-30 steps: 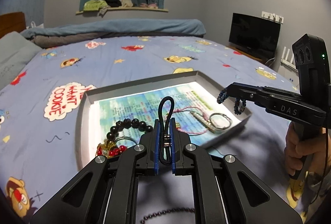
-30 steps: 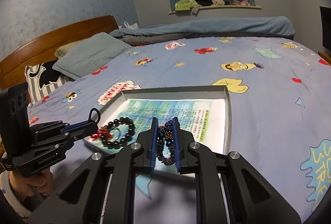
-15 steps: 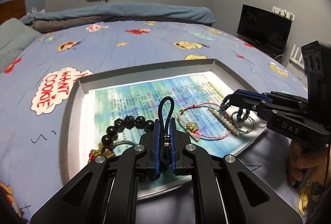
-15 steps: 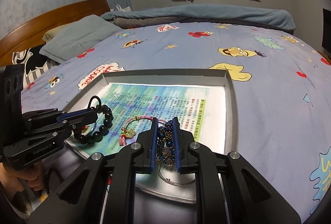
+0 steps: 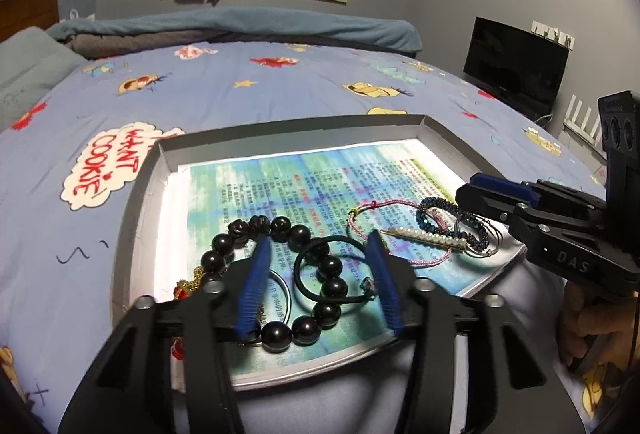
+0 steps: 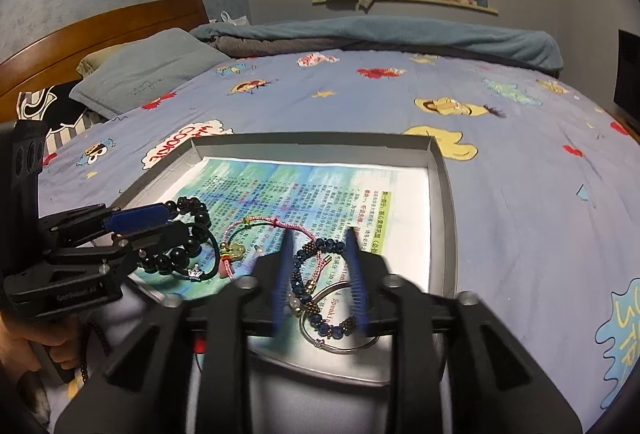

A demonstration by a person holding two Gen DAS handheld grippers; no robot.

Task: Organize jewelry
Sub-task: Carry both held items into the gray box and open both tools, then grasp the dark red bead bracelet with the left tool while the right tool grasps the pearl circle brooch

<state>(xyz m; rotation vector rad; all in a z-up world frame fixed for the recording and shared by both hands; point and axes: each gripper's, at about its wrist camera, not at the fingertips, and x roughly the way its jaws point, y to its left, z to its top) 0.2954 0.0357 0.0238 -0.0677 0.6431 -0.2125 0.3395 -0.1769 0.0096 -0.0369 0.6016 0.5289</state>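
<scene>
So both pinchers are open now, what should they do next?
Probably lift both straight up and away. The left gripper stands open around the black cord bracelet, and the right gripper open around the blue beaded bracelet; both pieces already lie in the tray, so backing out sideways might drag them.

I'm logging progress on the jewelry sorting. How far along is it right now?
Done: the black cord bracelet, blue beaded bracelet, black bead bracelet and pearl bar lie in the tray.
In hand: nothing; left gripper and right gripper are open.
Left: a dark bead strand hangs outside the tray.
</scene>
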